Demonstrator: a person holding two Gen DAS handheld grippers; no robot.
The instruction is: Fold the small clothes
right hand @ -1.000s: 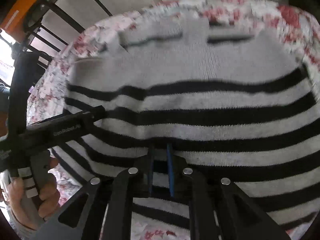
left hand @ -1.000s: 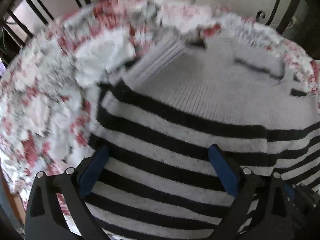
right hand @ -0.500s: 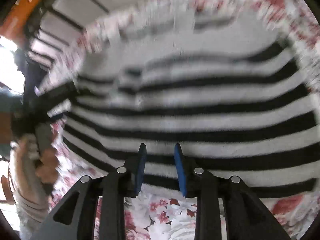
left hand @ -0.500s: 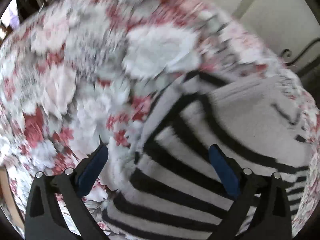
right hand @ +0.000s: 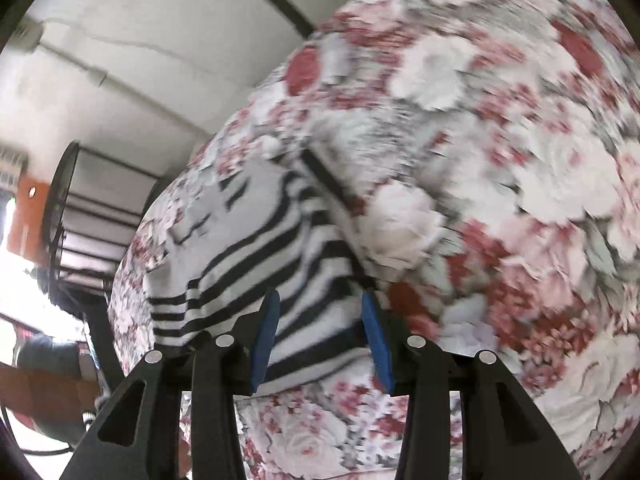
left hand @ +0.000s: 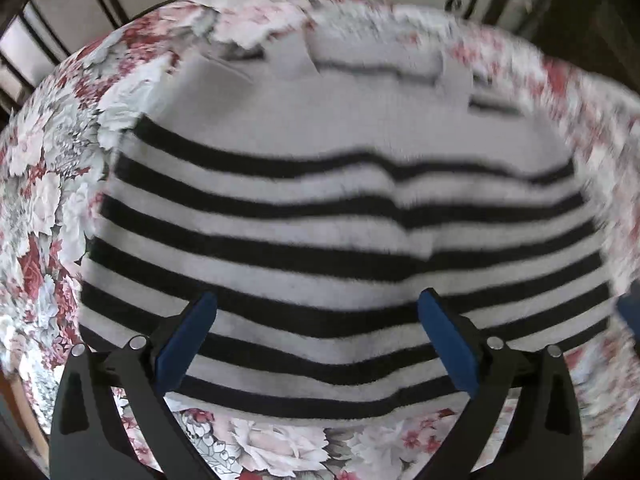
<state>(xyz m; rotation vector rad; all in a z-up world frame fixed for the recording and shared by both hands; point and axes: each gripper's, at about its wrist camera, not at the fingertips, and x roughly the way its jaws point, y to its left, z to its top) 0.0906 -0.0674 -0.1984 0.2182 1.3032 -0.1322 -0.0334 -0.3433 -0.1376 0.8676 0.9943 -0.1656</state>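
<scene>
A small grey knit sweater with black stripes (left hand: 320, 208) lies folded into a compact rectangle on the floral bedspread (left hand: 44, 184). My left gripper (left hand: 316, 344) is open and empty, hovering over the sweater's near edge. In the right wrist view the sweater (right hand: 256, 264) lies to the left, seen at a slant. My right gripper (right hand: 320, 340) is open and empty above the sweater's near corner.
The bedspread (right hand: 500, 160) with red and white flowers covers the whole bed. A dark metal bed frame (left hand: 104, 4) and a pale wall stand behind it. A round dark metal frame (right hand: 64, 216) stands at the left in the right wrist view.
My right gripper has opened, let go of the sweater's hem and swung to the right. My left gripper swung left over the bedspread, then back over the sweater.
</scene>
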